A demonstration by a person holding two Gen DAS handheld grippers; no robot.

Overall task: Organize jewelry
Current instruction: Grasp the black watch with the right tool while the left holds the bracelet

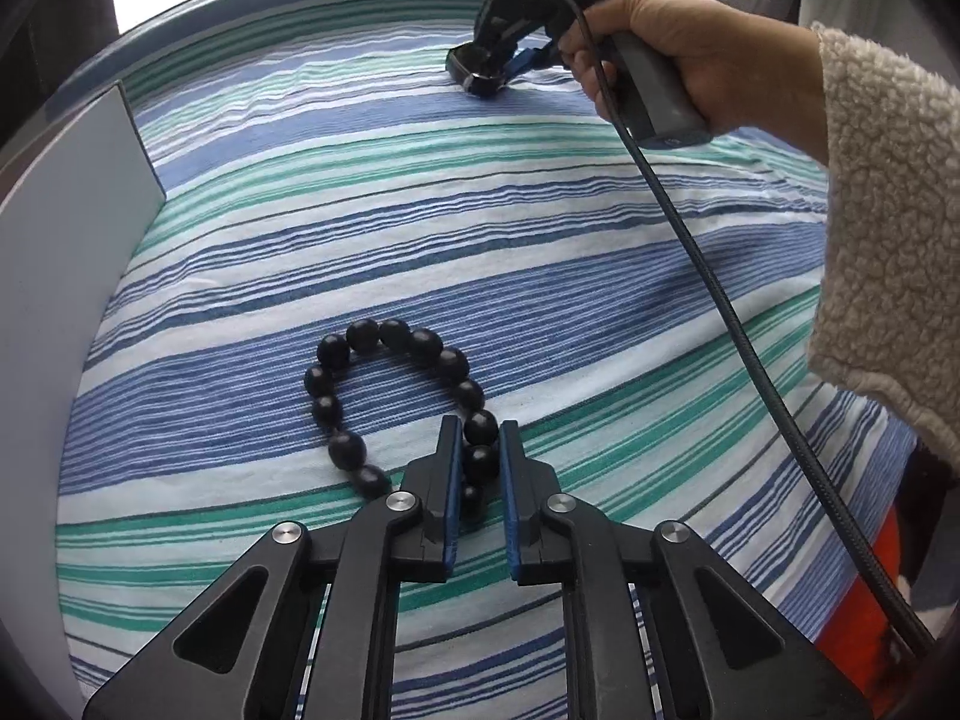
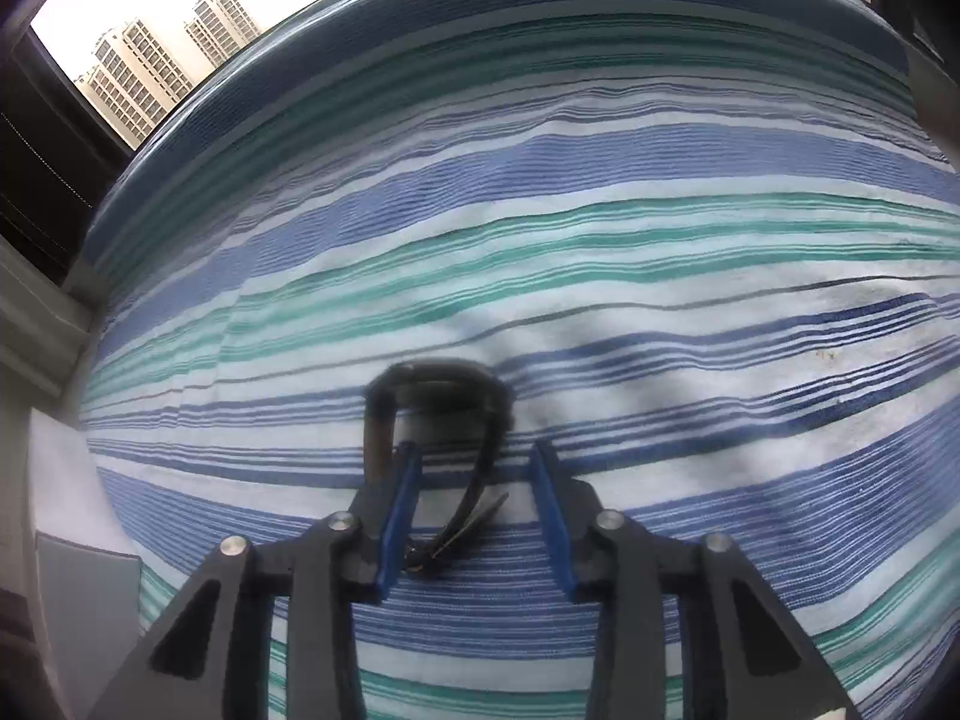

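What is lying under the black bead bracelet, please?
Under the black bead bracelet only the striped cloth shows, also visible through its loop. The left gripper fingers straddle its near beads, hiding the cloth there; whatever lies beneath the cloth is covered.

The right gripper (image 2: 477, 474) hangs low over a striped cloth (image 2: 660, 228) in blue, teal and white, its blue-padded fingers (image 2: 401, 498) spread apart. A dark watch (image 2: 438, 402) (blurred, so its face cannot be read) lies on the cloth, its strap running down between the fingers. Tall buildings (image 2: 150, 60) show beyond the cloth's far edge.
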